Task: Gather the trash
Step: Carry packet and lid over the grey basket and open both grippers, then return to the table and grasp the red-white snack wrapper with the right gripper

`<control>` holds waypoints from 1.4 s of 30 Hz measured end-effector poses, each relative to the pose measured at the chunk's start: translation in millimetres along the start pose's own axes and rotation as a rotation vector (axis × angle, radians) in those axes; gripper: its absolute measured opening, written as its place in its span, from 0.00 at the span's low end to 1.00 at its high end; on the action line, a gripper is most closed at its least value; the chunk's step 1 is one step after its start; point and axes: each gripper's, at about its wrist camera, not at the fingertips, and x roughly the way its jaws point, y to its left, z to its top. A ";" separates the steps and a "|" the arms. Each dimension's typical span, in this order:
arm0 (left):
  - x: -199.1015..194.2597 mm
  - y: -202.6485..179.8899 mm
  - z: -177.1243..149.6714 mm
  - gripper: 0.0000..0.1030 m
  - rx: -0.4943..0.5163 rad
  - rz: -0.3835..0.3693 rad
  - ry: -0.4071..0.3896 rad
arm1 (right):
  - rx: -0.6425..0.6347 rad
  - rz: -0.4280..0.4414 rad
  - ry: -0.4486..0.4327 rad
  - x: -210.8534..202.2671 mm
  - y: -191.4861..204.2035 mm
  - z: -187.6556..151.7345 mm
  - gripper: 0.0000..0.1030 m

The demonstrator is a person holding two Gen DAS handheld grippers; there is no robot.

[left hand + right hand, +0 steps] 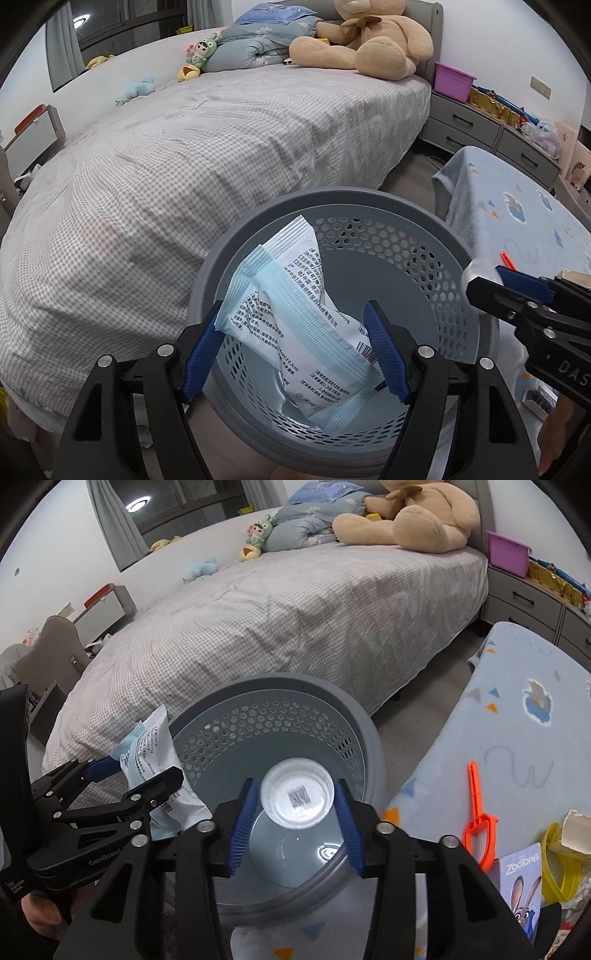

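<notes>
Booklet reads "ZOOTOPIA"; left gripper reads "GenRobot".

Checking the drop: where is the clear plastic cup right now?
In the right wrist view, the clear plastic cup sits between the right gripper fingers, above the grey basket opening.

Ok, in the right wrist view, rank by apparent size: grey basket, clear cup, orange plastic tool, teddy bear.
1. Grey basket
2. Teddy bear, though it sits far back, so truly bigger
3. Clear cup
4. Orange plastic tool, long but thin
</notes>
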 end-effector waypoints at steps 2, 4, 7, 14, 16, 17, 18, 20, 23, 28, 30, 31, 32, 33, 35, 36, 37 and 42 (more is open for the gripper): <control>0.1 1.4 0.7 0.71 -0.007 0.004 0.004 | -0.002 -0.007 -0.015 -4.3 -0.1 0.4 0.53; 0.6 2.8 0.5 0.71 -0.014 0.002 0.007 | 0.002 -0.012 -0.023 -6.4 -0.7 1.6 0.54; 0.5 4.0 0.2 0.75 -0.020 0.001 0.011 | 0.003 -0.015 -0.023 -7.7 -0.3 1.3 0.54; -0.1 7.5 0.6 0.77 -0.038 -0.003 0.014 | 0.004 -0.022 -0.032 -11.6 -2.4 2.9 0.54; 0.7 8.9 0.3 0.78 -0.045 -0.002 0.016 | 0.005 -0.024 -0.036 -13.5 -2.1 2.0 0.54; 0.9 9.3 0.3 0.78 -0.048 -0.002 0.017 | 0.006 -0.026 -0.037 -14.3 -2.2 1.9 0.54; 1.1 9.5 0.5 0.78 -0.051 -0.002 0.018 | 0.005 -0.028 -0.039 -14.8 -2.1 1.6 0.54; 1.4 9.8 0.4 0.78 -0.054 -0.001 0.017 | 0.006 -0.033 -0.039 -15.1 -1.2 0.5 0.55; 0.8 9.4 -0.5 0.78 -0.055 0.000 0.012 | 0.010 -0.035 -0.034 -14.6 -1.0 -2.2 0.55; -2.6 9.1 -0.8 0.78 -0.062 -0.002 -0.008 | 0.018 -0.043 -0.029 -14.9 -0.2 -7.6 0.55; -4.2 8.7 -0.8 0.78 -0.069 -0.008 -0.009 | 0.019 -0.050 -0.029 -16.2 0.3 -9.7 0.55; -5.5 8.4 -1.1 0.78 -0.072 -0.008 -0.011 | 0.020 -0.053 -0.030 -17.3 0.5 -10.8 0.55; -6.4 8.1 -1.2 0.78 -0.074 -0.006 -0.015 | 0.021 -0.055 -0.031 -18.1 0.3 -11.4 0.55; -7.8 7.7 -1.3 0.78 -0.076 -0.003 -0.020 | 0.024 -0.059 -0.032 -19.8 0.3 -12.5 0.55; -10.5 7.3 -1.3 0.78 -0.081 -0.009 -0.026 | 0.026 -0.067 -0.035 -22.6 0.3 -14.2 0.55; -11.8 7.2 -1.3 0.78 -0.085 -0.015 -0.029 | 0.027 -0.071 -0.037 -23.9 1.1 -14.9 0.55; -12.9 6.8 -1.2 0.78 -0.089 -0.025 -0.030 | 0.030 -0.076 -0.039 -25.8 1.2 -16.1 0.55; -21.6 -0.9 -2.2 0.78 -0.067 -0.036 -0.058 | 0.050 -0.098 -0.049 -36.1 -0.5 -23.8 0.55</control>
